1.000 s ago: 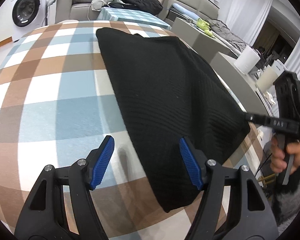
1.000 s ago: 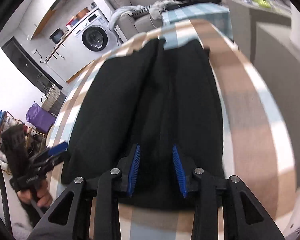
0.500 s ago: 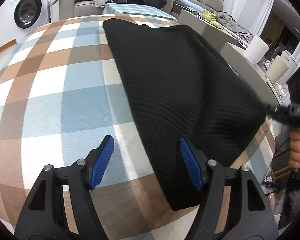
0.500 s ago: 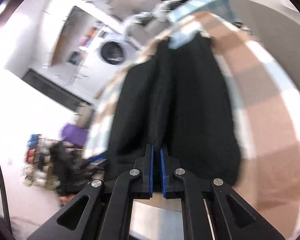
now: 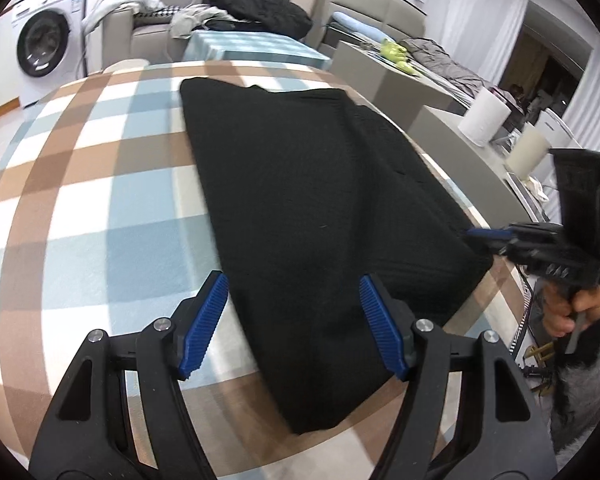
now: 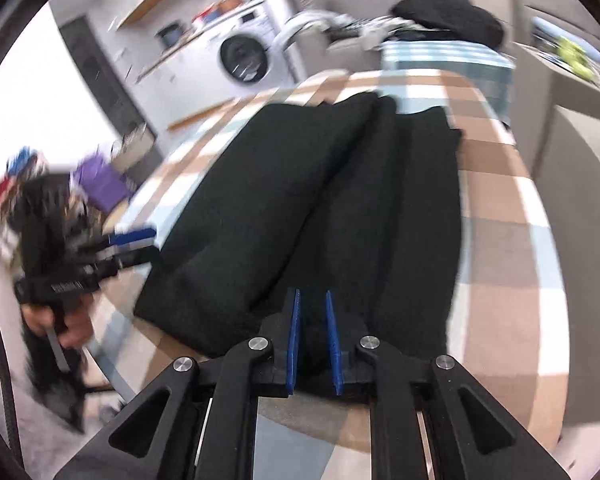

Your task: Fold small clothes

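Observation:
A black knit garment [image 5: 300, 184] lies folded lengthwise on the checked tablecloth [image 5: 100, 208]. My left gripper [image 5: 292, 312] is open and straddles the garment's near left edge, just above it. My right gripper [image 6: 312, 320] is shut on the garment's near hem [image 6: 314, 332], with black fabric pinched between the blue pads. In the right wrist view the garment [image 6: 340, 208] shows long folds running away from me. The right gripper also shows at the garment's right corner in the left wrist view [image 5: 488, 236]. The left gripper shows at the left in the right wrist view [image 6: 136, 240].
A washing machine [image 5: 44, 44] stands at the far left. A sofa with a pile of clothes [image 5: 256, 8] is behind the table. Grey counters [image 5: 452, 132] with two white rolls [image 5: 484, 116] run along the right. The table edge is close on the right side.
My right gripper closed from open onto the garment's near hem. The left gripper stayed open and shifted right, so it now straddles the garment's edge.

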{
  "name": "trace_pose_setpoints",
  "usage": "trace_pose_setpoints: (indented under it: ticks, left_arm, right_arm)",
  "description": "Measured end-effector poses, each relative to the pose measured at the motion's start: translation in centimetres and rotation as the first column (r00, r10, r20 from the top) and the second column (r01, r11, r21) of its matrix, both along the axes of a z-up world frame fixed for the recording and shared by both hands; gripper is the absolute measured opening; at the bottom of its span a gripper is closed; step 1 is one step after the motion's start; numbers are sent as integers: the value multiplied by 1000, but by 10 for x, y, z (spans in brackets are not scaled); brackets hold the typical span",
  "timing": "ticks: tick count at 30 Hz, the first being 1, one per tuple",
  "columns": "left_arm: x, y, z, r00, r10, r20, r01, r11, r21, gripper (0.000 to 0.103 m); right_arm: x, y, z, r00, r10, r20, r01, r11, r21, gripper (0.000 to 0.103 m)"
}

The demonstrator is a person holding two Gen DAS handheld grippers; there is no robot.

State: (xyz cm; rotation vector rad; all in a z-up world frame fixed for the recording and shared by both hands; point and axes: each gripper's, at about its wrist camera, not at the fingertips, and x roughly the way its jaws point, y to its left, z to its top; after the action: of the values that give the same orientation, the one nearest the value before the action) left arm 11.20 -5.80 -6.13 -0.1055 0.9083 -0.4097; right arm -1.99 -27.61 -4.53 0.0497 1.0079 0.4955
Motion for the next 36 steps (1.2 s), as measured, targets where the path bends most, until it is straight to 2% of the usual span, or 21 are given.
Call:
trace_pose_setpoints:
  ticks: [2,8,13,15,17,18,20,23,24,26,30,32,36]
  left_arm:
    - [2,-10,-1,1000,-27,-2,27,1000,0,66]
    - [9,-32,-12,997,-74,-39,74,997,15,66]
    - [16,-41,-16,995,-83,-55,85,996,27,66]
    - [19,-44,-21,994,-81,-73,84,996,42,66]
    - [20,-45,-24,994,-76,-79,80,996,48,66]
    - [20,-45,-24,994,-77,-77,81,995,51,66]
    - [19,-46,-25,994,-77,-74,81,995,60,66]
    - [19,-42,-25,995,-69,-78,74,996,52,66]
    - [18,-41,-25,995,-69,-78,73,996,50,66]
    - [17,-39,-25,994,-71,-78,74,996,41,66]
    - [16,-37,-25,995,-69,-74,72,997,40,66]
    - [15,-37,-24,995,-68,-74,71,997,37,66]
    - [10,-31,-22,996,-63,-70,65,998,24,66]
  right_arm:
    - [1,8,-14,997,56,-44,-57,998,-20,25]
    - [-7,17,-22,987,154,-42,-157,983,-96,28]
    - [-2,20,-26,975,215,-45,-219,970,-108,31]
    - [-7,21,-27,969,245,-28,-246,960,-135,28]
    - [-12,24,-27,966,260,-14,-259,953,-157,13]
    - [-13,22,-26,967,253,-10,-252,955,-154,9]
    - [-18,15,-21,972,235,9,-233,966,-113,6]
    - [-27,-12,-6,981,181,64,-185,981,55,6]
    - [-29,-25,-6,987,151,48,-156,977,144,5]
    - [-35,-41,-18,996,92,-2,-88,966,245,5]
    - [-45,-43,-38,996,41,-75,-21,967,254,5]
    - [-47,-44,-36,996,20,-83,-2,977,213,6]
    - [-40,-45,-14,1000,-26,-4,26,983,182,17]
